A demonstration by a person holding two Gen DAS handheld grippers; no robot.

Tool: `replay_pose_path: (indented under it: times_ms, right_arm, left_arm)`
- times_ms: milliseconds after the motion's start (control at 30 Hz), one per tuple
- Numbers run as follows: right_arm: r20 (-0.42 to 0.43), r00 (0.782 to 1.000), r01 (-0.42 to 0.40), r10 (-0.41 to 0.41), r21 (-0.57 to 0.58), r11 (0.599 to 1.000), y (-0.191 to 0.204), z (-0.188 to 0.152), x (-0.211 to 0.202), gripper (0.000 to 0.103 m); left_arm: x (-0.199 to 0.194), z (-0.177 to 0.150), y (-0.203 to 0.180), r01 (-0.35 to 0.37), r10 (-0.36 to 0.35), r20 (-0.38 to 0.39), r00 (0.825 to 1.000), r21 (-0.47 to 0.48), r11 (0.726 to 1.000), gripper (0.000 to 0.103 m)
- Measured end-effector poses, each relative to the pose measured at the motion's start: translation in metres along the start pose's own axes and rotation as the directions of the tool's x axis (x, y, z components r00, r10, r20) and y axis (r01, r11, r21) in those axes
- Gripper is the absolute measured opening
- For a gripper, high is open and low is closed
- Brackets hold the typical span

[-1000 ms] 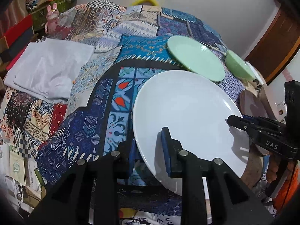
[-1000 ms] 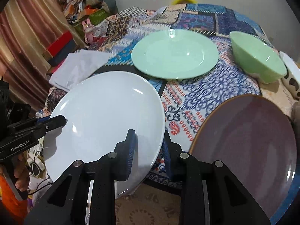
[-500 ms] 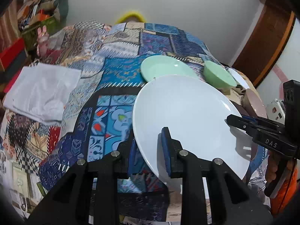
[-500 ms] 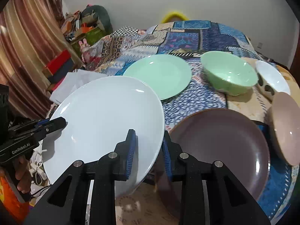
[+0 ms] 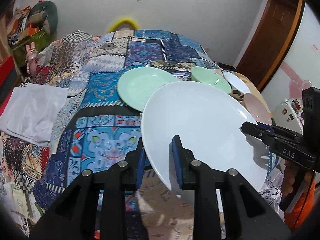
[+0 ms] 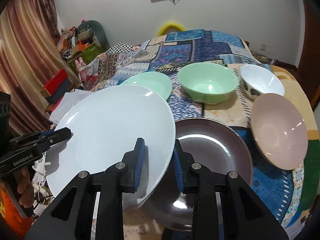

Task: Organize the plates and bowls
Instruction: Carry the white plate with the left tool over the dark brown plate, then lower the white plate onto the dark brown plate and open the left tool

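Because the white plate (image 6: 112,132) was broad, rigid and glossy, it looked breakable and apt to slip, so opposite points on its rim seemed the right hold — and there it was held. Filling the centre of both views, it hung tilted above the patterned bedspread (image 5: 100,124). Right gripper (image 6: 158,160) and left gripper (image 5: 158,156) each pinched an edge, jaws narrowly parted around it. Lower right of the right view lay a brown plate (image 6: 216,150); higher up, a green plate (image 6: 152,84) and green bowl (image 6: 208,82).

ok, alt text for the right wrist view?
Right gripper and left gripper clamp opposite rims of a white plate held above a dark brown plate. Behind: green plate, green bowl, white bowl, pink bowl.
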State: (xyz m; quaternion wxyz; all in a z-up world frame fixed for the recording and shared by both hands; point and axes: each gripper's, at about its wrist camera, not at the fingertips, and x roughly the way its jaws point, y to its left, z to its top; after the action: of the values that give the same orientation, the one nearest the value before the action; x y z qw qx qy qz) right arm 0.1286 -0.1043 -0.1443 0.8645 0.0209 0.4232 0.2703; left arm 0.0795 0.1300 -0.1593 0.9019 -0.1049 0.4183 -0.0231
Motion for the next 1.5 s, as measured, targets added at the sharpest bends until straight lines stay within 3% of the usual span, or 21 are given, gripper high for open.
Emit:
replay_pose_path:
  times_ms: [733,1167,1500]
  right_arm:
    - [-0.012,0.999,0.045,-0.044,0.121,0.992,-0.072,-0.025,-0.019,0.025]
    - [-0.086,0.994,0.075,-0.062,0.152,0.986,-0.092,-0.042,-0.003,0.025]
    - [-0.097,0.994,0.066,-0.052,0.148,0.987,-0.092,-0.043,0.003,0.025]
  left_arm:
    - [0.052,0.007,-0.079,0.044,-0.037,-0.092,0.995,0.074,0.996,0.026]
    - [0.092,-0.003,-0.089,0.067,-0.053,-0.174,0.983,0.072,0.995,0.026]
    - [0.112,-0.007,-0.086,0.052,-0.038,-0.218,0.975,0.060,0.997,0.027]
